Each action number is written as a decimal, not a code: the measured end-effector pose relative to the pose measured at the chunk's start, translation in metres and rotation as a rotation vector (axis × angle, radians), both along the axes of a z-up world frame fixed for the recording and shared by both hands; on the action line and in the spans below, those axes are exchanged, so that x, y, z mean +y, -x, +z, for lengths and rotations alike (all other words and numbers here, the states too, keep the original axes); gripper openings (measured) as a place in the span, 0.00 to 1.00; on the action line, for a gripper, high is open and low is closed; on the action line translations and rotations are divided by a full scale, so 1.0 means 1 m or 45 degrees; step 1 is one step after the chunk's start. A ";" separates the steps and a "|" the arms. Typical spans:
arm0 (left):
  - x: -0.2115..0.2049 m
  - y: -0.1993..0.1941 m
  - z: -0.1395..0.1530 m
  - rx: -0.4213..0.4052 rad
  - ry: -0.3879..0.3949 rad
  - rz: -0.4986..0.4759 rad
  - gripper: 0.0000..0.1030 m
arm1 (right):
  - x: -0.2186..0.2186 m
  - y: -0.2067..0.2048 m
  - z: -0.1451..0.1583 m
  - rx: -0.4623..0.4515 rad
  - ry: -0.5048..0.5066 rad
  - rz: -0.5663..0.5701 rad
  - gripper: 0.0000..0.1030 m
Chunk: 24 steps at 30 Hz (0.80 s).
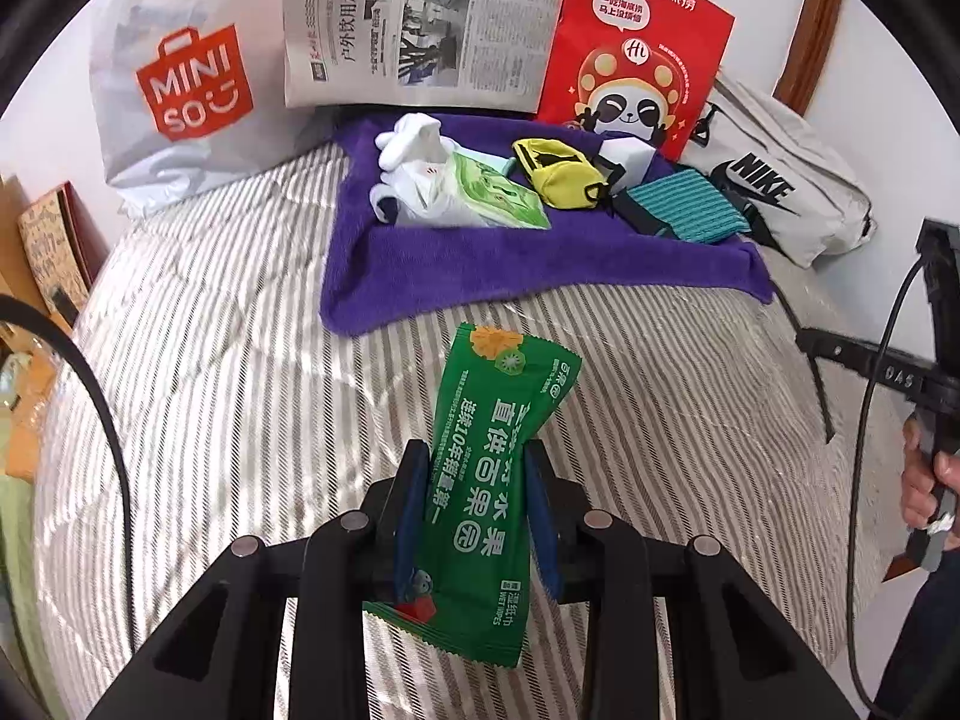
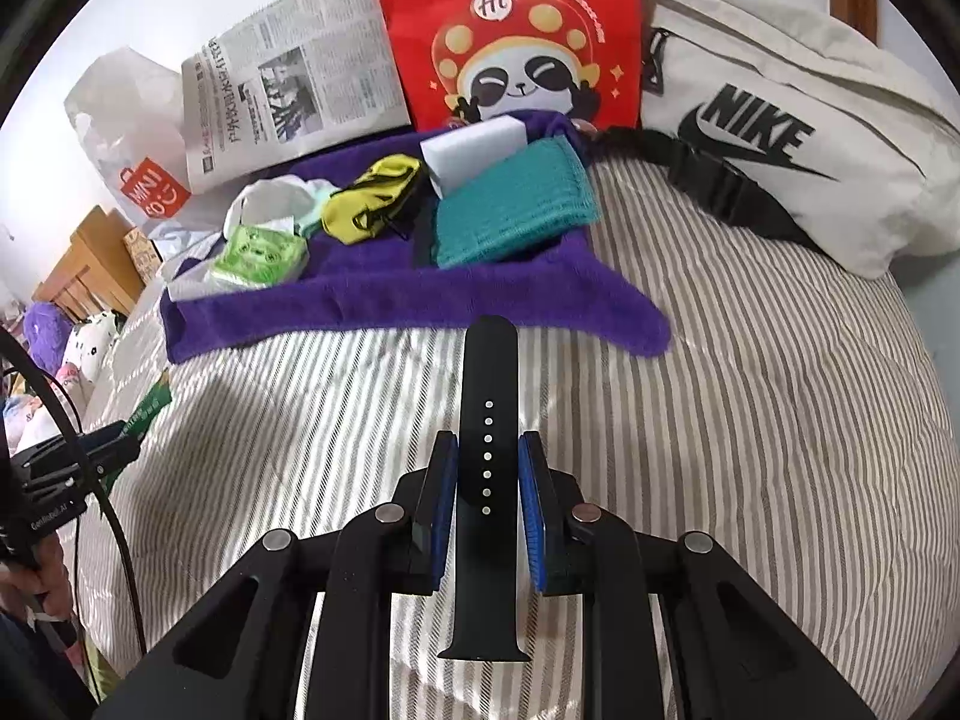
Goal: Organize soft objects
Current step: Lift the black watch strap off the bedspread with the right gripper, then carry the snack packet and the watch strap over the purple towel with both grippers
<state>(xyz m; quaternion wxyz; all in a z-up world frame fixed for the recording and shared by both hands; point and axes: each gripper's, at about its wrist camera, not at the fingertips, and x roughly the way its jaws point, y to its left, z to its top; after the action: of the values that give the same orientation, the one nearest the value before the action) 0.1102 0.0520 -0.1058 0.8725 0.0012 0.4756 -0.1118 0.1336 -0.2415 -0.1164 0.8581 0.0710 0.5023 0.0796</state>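
The left tool (image 1: 477,462) pinches a green wet-wipes packet (image 1: 480,480) between its blue pads, held above the striped bed cover (image 1: 210,360). The right tool (image 2: 487,450) clamps a black watch strap (image 2: 486,480) the same way, pointing forward. Bare striped bedding lies between both tools and the near edge of the purple towel (image 2: 390,300). On the towel sit white socks (image 1: 408,144), a light-green wipes pack (image 1: 498,192), a yellow pouch (image 2: 372,198) and a teal cloth (image 2: 510,210). Behind stand a red paper bag (image 2: 510,30), a newspaper (image 1: 420,24), a Miniso bag (image 1: 180,78) and a Nike bag (image 2: 780,138).

Bedroom: striped bedspread (image 1: 240,360), plush toys (image 2: 90,330)
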 end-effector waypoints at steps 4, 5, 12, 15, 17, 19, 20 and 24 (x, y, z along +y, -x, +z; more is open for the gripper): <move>-0.003 -0.007 0.005 -0.005 -0.007 -0.019 0.29 | 0.006 -0.011 0.006 -0.017 -0.014 0.019 0.20; -0.004 -0.008 0.007 -0.007 -0.008 -0.027 0.29 | 0.007 -0.013 0.008 -0.019 -0.015 0.022 0.20; -0.008 -0.026 0.022 -0.025 0.035 -0.066 0.29 | 0.016 -0.040 0.019 -0.037 -0.021 0.052 0.20; -0.011 -0.037 0.031 -0.037 0.036 -0.078 0.29 | 0.019 -0.055 0.024 -0.043 -0.014 0.067 0.20; -0.013 -0.043 0.035 -0.045 0.031 -0.081 0.29 | 0.022 -0.065 0.027 -0.045 -0.013 0.073 0.20; -0.016 -0.052 0.039 -0.052 0.031 -0.091 0.29 | 0.025 -0.074 0.031 -0.054 -0.025 0.088 0.20; -0.017 -0.056 0.041 -0.057 0.031 -0.094 0.29 | 0.027 -0.080 0.032 -0.058 -0.027 0.094 0.20; -0.023 -0.077 0.045 -0.068 0.037 -0.101 0.29 | 0.033 -0.103 0.038 -0.076 -0.044 0.108 0.20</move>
<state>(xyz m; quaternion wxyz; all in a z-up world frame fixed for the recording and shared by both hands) 0.1868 0.0285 -0.0612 0.8798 0.0106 0.4499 -0.1532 0.2366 -0.2083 -0.0786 0.8671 0.0621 0.4777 0.1268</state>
